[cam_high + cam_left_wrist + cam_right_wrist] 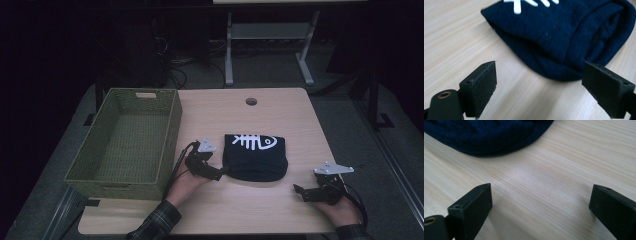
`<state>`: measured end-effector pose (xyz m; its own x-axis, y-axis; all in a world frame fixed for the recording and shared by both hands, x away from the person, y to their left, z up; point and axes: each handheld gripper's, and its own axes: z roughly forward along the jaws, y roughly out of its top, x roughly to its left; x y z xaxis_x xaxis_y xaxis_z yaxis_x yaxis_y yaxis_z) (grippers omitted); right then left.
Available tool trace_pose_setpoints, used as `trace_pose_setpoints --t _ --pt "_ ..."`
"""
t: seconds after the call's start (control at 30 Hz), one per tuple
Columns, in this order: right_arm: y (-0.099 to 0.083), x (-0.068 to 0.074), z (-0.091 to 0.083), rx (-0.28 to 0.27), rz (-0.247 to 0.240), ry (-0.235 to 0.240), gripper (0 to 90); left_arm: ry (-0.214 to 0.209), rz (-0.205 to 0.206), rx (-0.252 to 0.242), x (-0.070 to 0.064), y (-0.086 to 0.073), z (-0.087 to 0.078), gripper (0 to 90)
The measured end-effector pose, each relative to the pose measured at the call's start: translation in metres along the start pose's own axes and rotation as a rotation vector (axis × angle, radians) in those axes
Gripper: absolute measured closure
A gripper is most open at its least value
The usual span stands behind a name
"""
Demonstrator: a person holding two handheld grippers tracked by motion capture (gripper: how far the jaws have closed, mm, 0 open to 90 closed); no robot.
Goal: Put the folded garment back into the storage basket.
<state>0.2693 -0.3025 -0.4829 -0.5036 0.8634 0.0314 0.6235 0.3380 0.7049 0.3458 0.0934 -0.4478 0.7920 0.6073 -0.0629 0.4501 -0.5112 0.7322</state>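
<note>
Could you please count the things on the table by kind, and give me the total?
Folded dark blue garment with a white fish-bone print: 1
Green woven basket: 1
Hand-held grippers: 2, the left gripper and the right gripper, both with jaws apart
Total: 4

In the right gripper view the right gripper (540, 207) hangs low over the desk (564, 167), its two black fingers (472, 206) spread wide with only pale wood grain between them. Farther off at the upper left lies the folded dark blue cloth (486, 135), its rounded edge resting on the desk, well apart from both fingers.
</note>
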Motion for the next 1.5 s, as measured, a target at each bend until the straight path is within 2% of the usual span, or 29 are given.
trace_pose_setpoints --t 0.07,0.1,0.2,0.27,0.7,0.9,1.23,1.5 --pt "0.000 0.000 0.000 0.000 0.000 0.000 4.3 0.006 0.002 -0.019 0.001 0.006 0.002 11.8" --pt "0.000 0.000 0.000 0.000 0.000 0.000 4.3 0.002 -0.007 -0.019 0.001 0.008 0.003 11.8" --pt "0.000 0.000 0.000 0.000 0.000 0.000 4.3 0.004 0.001 -0.013 0.002 0.011 0.004 11.8" --pt "0.000 0.000 0.000 0.000 0.000 0.000 4.3 0.004 -0.005 -0.035 0.004 0.017 0.007 11.8" --pt "0.000 0.000 0.000 0.000 0.000 0.000 4.3 -0.004 -0.030 -0.027 0.017 0.034 0.027 11.5" --pt "0.000 0.000 0.000 0.000 0.002 -0.001 4.3 -0.009 -0.049 -0.002 0.021 0.031 0.043 10.9" --pt "0.000 0.000 0.000 0.000 0.003 -0.002 4.3 -0.026 -0.054 0.013 0.021 0.030 0.049 10.9" --pt "0.000 0.000 0.000 -0.002 0.002 -0.006 4.2 -0.046 -0.056 0.043 0.019 0.027 0.056 10.9"
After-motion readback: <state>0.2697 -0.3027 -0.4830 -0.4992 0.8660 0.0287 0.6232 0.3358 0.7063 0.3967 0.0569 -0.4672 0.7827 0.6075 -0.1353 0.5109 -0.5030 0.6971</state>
